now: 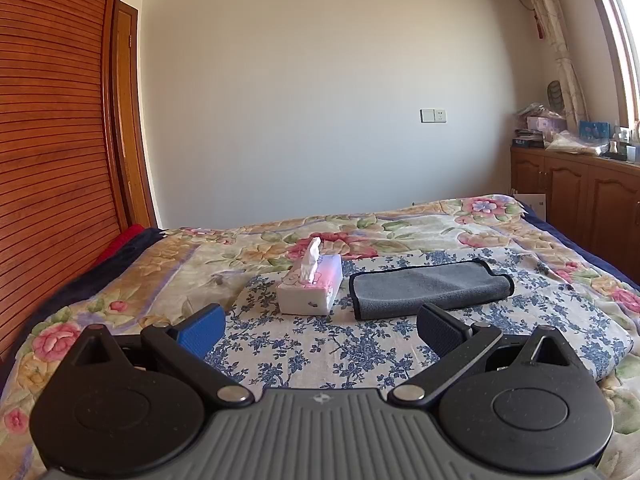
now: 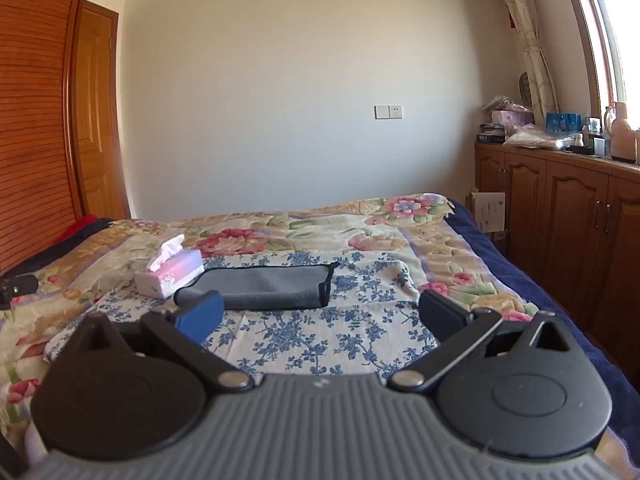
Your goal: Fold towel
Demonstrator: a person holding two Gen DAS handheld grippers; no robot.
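Observation:
A grey towel with black trim (image 1: 430,286) lies folded flat on the blue-flowered cloth (image 1: 320,344) on the bed; it also shows in the right wrist view (image 2: 264,286). My left gripper (image 1: 320,330) is open and empty, held above the cloth short of the towel. My right gripper (image 2: 320,320) is open and empty, also short of the towel, whose near edge lies just beyond its fingertips.
A white and pink tissue box (image 1: 312,286) stands just left of the towel, also in the right wrist view (image 2: 170,274). A wooden wardrobe (image 1: 52,140) is at left. Wooden cabinets (image 2: 560,220) with clutter stand at right. The bed's right edge (image 2: 540,280) is dark blue.

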